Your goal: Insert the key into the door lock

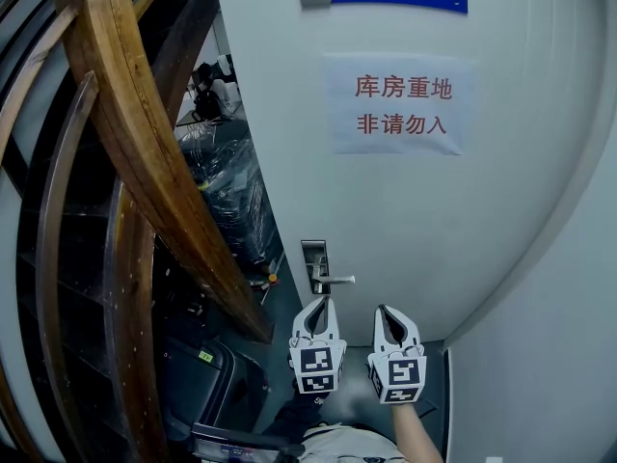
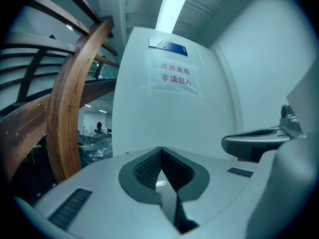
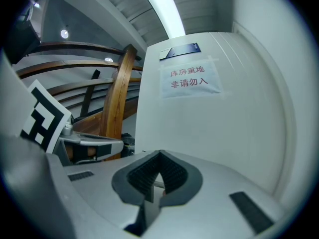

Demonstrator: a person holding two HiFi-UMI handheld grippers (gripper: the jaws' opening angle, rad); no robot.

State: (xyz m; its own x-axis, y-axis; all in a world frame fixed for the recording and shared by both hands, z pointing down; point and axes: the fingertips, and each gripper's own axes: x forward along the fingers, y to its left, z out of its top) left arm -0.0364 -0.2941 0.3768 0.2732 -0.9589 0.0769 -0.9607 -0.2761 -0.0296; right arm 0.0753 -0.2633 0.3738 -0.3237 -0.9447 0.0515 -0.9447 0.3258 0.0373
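Note:
A metal lock plate with a lever handle sits at the left edge of a white door. Both grippers are held level side by side just below it, pointing at the door. My left gripper is shut with nothing between its pads, its tip right under the handle. My right gripper is a little to the right and its jaws also meet at the tip. A small reddish bit shows low in the gap between its pads; I cannot tell what it is. No key is plainly visible.
A paper sign with red print hangs on the door. A curved wooden stair rail rises close on the left, with plastic-wrapped goods behind it. A white wall closes in on the right.

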